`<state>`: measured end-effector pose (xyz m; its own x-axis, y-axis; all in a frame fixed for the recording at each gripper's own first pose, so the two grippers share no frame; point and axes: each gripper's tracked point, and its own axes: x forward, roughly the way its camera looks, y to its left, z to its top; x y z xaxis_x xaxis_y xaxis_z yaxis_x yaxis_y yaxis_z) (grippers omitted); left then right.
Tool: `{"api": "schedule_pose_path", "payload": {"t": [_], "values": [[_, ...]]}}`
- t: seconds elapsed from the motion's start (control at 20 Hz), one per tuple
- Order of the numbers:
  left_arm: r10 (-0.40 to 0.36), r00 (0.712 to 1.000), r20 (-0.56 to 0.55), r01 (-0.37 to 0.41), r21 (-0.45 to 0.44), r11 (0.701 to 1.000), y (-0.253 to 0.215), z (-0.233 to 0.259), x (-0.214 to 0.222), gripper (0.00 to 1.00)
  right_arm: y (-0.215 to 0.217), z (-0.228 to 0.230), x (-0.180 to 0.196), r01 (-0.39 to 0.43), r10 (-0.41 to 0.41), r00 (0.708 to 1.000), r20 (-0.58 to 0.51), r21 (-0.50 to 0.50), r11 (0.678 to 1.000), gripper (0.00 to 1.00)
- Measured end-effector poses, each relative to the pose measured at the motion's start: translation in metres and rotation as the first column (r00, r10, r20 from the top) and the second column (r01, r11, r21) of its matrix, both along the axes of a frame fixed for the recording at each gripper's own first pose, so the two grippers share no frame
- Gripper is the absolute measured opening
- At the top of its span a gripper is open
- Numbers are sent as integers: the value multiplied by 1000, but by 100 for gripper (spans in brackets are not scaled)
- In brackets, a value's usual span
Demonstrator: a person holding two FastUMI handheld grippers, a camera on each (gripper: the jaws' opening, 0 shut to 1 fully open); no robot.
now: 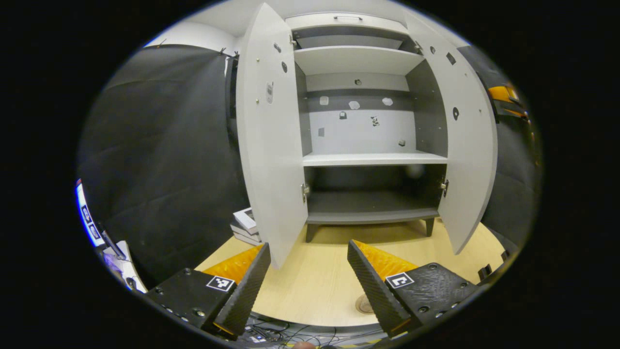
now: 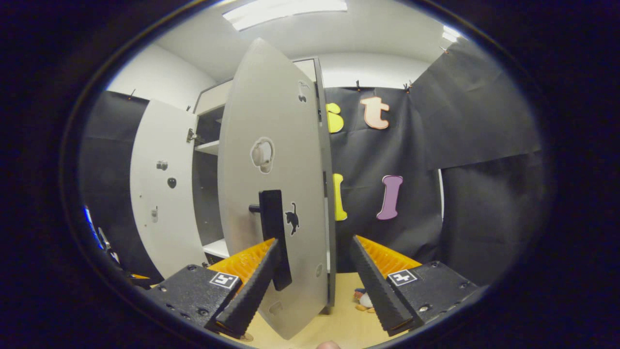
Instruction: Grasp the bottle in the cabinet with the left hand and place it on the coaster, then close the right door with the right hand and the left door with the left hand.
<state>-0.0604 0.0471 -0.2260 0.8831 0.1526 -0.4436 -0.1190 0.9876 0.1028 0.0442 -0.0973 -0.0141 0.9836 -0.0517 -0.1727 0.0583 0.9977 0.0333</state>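
In the left gripper view, the left door (image 1: 269, 135) of the pale grey cabinet (image 1: 358, 58) stands swung wide, its inner face dotted with small fittings. The shelves behind it are bare apart from small stickers on the back panel. The right door (image 1: 467, 145) is open too. The left gripper (image 1: 310, 276) hovers over the near edge of the wooden table (image 1: 315, 286), fingers apart, holding nothing. A round coaster (image 1: 364, 304) lies near that edge, partly hidden by a finger.

In the right gripper view, the right gripper (image 2: 317, 278), fingers spread, is at the right door's outer face, by its dark handle (image 2: 273, 232).
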Motion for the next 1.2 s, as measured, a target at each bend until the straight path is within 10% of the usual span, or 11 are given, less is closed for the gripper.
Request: {"api": "schedule_pose_path", "payload": {"t": [1.2], "values": [[132, 985, 112, -129, -34, 991, 93, 67, 19, 97, 111, -19, 75, -154, 154, 988, -21, 14, 988, 94]]}}
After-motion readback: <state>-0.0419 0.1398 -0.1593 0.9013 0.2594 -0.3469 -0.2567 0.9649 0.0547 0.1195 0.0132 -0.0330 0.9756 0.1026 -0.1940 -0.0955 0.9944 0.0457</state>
